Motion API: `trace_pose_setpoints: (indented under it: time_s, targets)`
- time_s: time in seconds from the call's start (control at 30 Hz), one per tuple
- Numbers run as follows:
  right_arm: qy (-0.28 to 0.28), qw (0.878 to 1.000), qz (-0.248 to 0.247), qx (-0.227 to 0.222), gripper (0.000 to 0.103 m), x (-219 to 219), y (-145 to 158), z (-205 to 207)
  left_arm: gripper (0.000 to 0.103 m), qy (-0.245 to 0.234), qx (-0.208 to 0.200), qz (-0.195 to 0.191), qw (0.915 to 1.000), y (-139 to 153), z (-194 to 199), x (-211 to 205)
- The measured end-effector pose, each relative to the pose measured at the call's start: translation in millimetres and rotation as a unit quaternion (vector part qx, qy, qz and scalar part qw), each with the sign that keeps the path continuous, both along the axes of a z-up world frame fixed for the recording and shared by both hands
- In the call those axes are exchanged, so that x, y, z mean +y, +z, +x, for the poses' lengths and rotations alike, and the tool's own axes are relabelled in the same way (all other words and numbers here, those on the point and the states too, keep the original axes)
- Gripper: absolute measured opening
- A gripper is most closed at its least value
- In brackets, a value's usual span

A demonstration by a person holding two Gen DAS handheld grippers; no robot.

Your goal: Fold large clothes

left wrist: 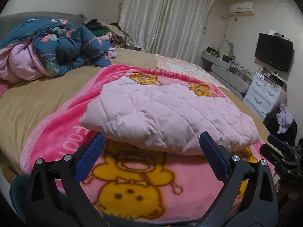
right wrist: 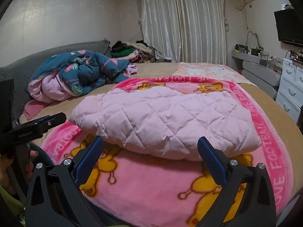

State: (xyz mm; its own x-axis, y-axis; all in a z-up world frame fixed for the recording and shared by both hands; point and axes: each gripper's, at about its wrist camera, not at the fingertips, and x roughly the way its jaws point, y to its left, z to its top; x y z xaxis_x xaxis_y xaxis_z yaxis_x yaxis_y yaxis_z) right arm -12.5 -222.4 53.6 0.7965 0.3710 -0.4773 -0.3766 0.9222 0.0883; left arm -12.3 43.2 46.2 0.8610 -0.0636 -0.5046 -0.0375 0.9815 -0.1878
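Left hand-held gripper [left wrist: 151, 151]: fingers spread wide apart, holding nothing, hovering just short of the near edge of the folded garment; it also shows at the left rim of the right wrist view [right wrist: 37, 124].
Right hand-held gripper [right wrist: 150, 151]: fingers likewise wide apart and empty, facing the same near edge; seen from the left wrist view it sits at the far right [left wrist: 278, 149].
Bed [left wrist: 37, 98]: tan cover, takes up most of both views.
Cartoon blanket [left wrist: 132, 185]: bright pink fleece with yellow bears, spread flat across the near part of the bed.
Rumpled quilt [right wrist: 79, 73]: teal floral with a pink lining, heaped by the headboard, well apart from the garment.
Quilted pink garment [right wrist: 166, 121]: pale pink, folded into a thick, roughly rectangular bundle, lying on top of the cartoon blanket near its middle.
Television [left wrist: 273, 52]: dark screen on the right wall.
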Motion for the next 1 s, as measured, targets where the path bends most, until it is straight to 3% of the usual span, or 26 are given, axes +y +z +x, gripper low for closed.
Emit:
trace_pose_setpoints:
  time_s: [0.33,1.0]
  targets:
    - [-0.008,0.999,-0.005,0.034,0.099,1.5,-24.0,1.8,0.094,-0.025,0.023,0.011,0.9994,-24.1,-3.8,-27.8]
    - [-0.002,0.999,0.005,0.046,0.099,3.9,-29.8,4.5,0.094,-0.008,0.028,0.018,0.9994,-24.4,-5.7,-21.4]
